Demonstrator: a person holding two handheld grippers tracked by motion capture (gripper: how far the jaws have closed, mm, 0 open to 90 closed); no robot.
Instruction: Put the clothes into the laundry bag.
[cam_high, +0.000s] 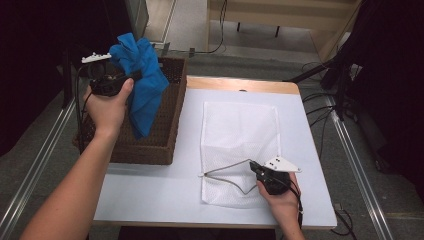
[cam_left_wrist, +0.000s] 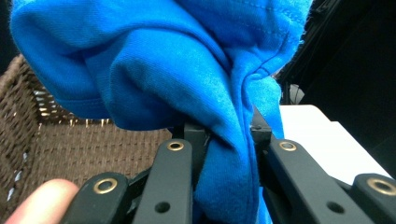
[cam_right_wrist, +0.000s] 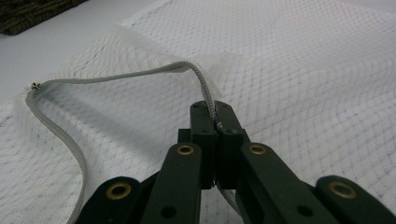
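A: Item one, the left gripper (cam_high: 131, 76). We see its fingers (cam_left_wrist: 175, 168) clamped on a bunched blue cloth (cam_high: 142, 80), and a fold of the fabric runs down between them in the left gripper view.

B: Place of the cloth: we note it is lifted above the brown wicker basket (cam_high: 167, 135), its lower end hanging down inside the basket's walls. The basket stands at the left edge of the white surface (cam_high: 150, 192).

A: Item two, the right gripper (cam_high: 254, 165). We see its fingers (cam_right_wrist: 231, 135) pressed together on a grey cord (cam_high: 227, 170).

B: The cord belongs to the white mesh bag (cam_high: 240, 130), which lies flat on the surface, well apart from the basket. We note the cord loops out from the bag's near left edge and its other end sits at a small stopper (cam_right_wrist: 34, 85) on the bag's rim.

A: Both hands grasp the gripper bodies from below in the high view.
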